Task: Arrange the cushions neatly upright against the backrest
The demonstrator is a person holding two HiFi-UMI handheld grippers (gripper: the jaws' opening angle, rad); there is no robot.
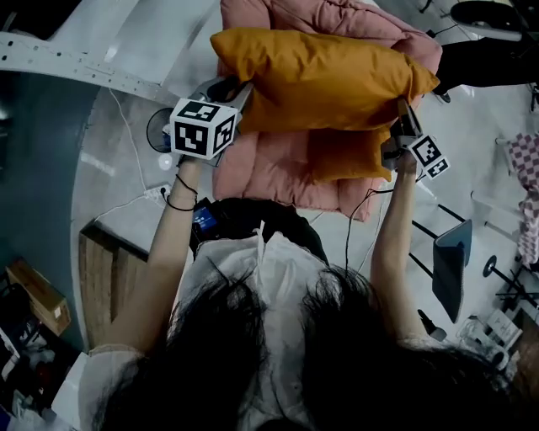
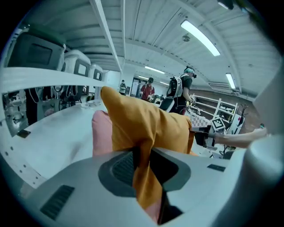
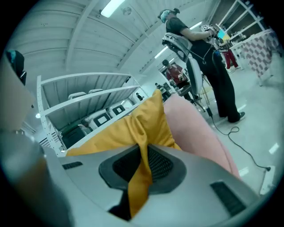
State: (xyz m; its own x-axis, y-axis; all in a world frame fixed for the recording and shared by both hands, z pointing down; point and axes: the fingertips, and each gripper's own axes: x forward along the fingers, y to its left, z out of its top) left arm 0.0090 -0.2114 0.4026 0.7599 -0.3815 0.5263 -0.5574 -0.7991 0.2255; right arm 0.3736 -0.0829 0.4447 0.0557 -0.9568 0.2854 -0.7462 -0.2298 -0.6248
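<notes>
An orange cushion [image 1: 324,77] hangs in the air between my two grippers, above the pink padded seat [image 1: 269,168]. My left gripper [image 1: 238,89] is shut on the cushion's left corner; in the left gripper view the orange fabric [image 2: 144,133] is pinched between the pads. My right gripper [image 1: 402,118] is shut on the right corner, with cloth [image 3: 142,164] squeezed between its pads. A second orange cushion [image 1: 349,156] lies on the pink seat below. The pink backrest [image 1: 337,17] shows behind the lifted cushion.
A grey monitor-like panel [image 1: 450,265] and stands are on the floor at the right. A cardboard box [image 1: 38,295] sits at the lower left. Other people [image 2: 179,91] stand in the background. A cable [image 1: 358,210] hangs near the seat's front edge.
</notes>
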